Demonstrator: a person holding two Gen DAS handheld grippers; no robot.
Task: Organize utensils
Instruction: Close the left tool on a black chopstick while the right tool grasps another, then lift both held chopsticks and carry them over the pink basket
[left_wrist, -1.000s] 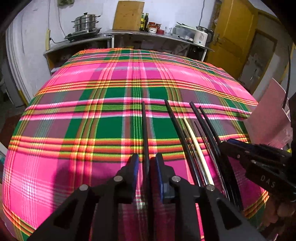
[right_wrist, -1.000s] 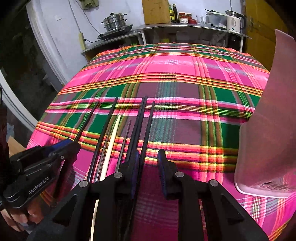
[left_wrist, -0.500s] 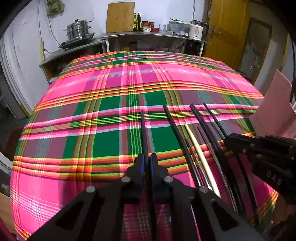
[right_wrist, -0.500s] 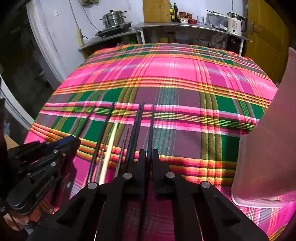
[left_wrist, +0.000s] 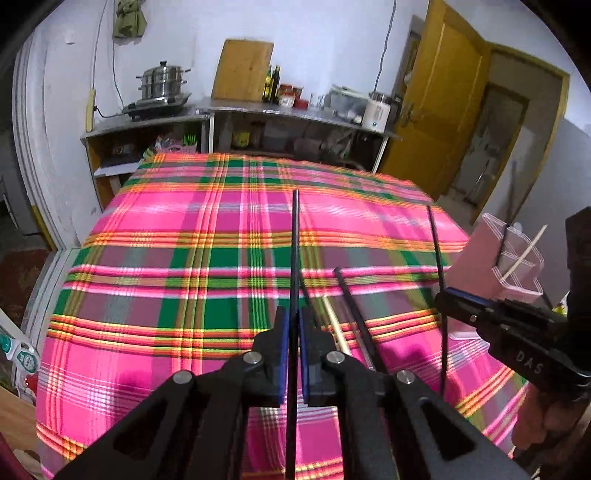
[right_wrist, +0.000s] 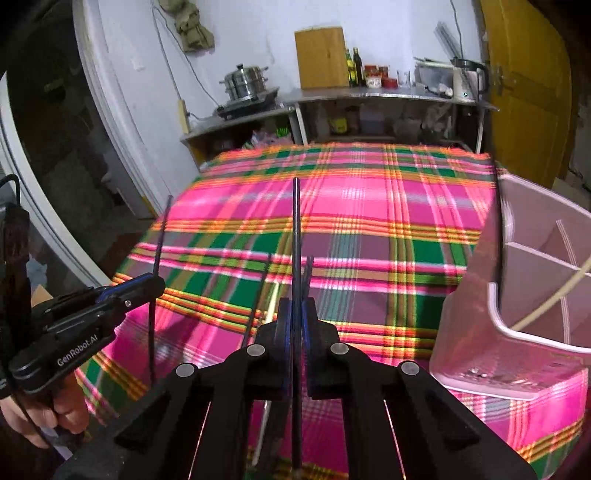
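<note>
My left gripper (left_wrist: 291, 317) is shut on a black chopstick (left_wrist: 294, 251), held clear of the plaid tablecloth (left_wrist: 184, 258). My right gripper (right_wrist: 294, 306) is shut on another black chopstick (right_wrist: 296, 229), also lifted. Each gripper shows in the other's view: the right gripper (left_wrist: 443, 300) with its stick at the right, the left gripper (right_wrist: 157, 282) with its stick at the left. Several chopsticks remain on the cloth, among them a pale wooden chopstick (left_wrist: 337, 326) and a black one (left_wrist: 354, 314). A pink divided utensil holder (right_wrist: 517, 332) stands at the right, with a pale chopstick (right_wrist: 550, 301) leaning in it.
A metal counter (left_wrist: 280, 109) with a steamer pot (left_wrist: 160, 83), a cutting board, bottles and a kettle runs along the far wall. A yellow door (left_wrist: 439, 107) is at the right. The table's left edge drops to the floor.
Both grippers closed, each on a black chopstick, then rose off the cloth with it. The other chopsticks stayed lying on the table.
</note>
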